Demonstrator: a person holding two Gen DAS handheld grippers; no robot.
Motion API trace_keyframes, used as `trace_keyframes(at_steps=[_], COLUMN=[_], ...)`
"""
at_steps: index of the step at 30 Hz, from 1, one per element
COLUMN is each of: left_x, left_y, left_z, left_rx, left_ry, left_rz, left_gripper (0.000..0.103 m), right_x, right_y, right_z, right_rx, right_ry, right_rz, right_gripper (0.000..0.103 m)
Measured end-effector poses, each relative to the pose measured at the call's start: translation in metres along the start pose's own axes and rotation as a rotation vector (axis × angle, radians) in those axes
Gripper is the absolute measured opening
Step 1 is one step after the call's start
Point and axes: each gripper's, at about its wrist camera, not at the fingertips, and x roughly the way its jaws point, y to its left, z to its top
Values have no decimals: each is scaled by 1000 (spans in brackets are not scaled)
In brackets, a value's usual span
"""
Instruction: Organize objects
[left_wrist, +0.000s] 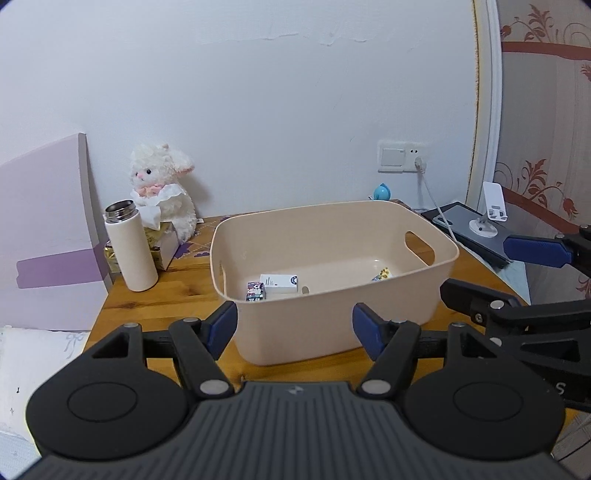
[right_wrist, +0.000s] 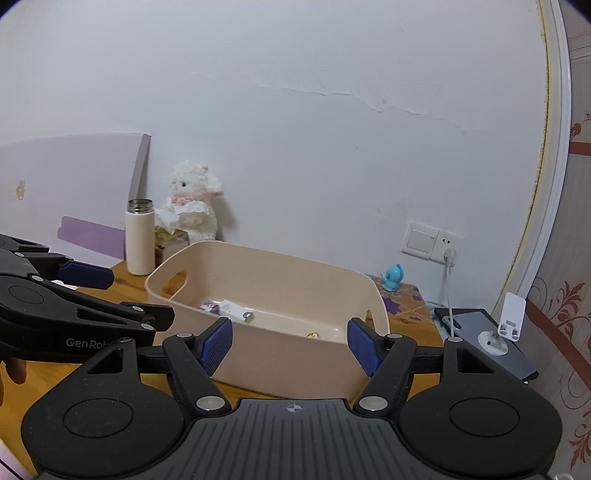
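Note:
A beige plastic bin (left_wrist: 332, 314) stands on the wooden table (left_wrist: 155, 306); it also shows in the right wrist view (right_wrist: 280, 365). Inside lie a white box (left_wrist: 279, 283), a small patterned box (left_wrist: 255, 291) and a small yellow-patterned item (left_wrist: 382, 274). The white box (right_wrist: 236, 310) and patterned box (right_wrist: 208, 305) show in the right view too. My left gripper (left_wrist: 294, 332) is open and empty, just in front of the bin. My right gripper (right_wrist: 290, 345) is open and empty, also in front of the bin, to the right of the left one.
A white thermos (left_wrist: 131, 245), a plush lamb (left_wrist: 162, 184) and a tissue box (left_wrist: 162, 240) stand at the back left. A blue figurine (left_wrist: 382, 192), a phone stand (left_wrist: 491, 210) on a dark tablet (left_wrist: 476, 229), and a wall socket with cable (left_wrist: 419, 162) are at the right.

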Motion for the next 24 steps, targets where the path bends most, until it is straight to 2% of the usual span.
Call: trace_keyframes(at_steps=[7, 19, 24], left_x=[-29, -62, -75], left_y=[-6, -14, -23], left_z=[-17, -45, -51], left_rx=[7, -17, 12], left_ry=[-15, -4, -18], left_rz=[15, -21, -3], left_gripper=[68, 68, 66], right_x=[-27, -65, -77], right_y=[5, 9, 9], right_z=[-13, -35, -43], right_rx=[9, 21, 33], right_ry=[-4, -11, -8], right_rz=[19, 38, 41], right_gripper=[72, 72, 72])
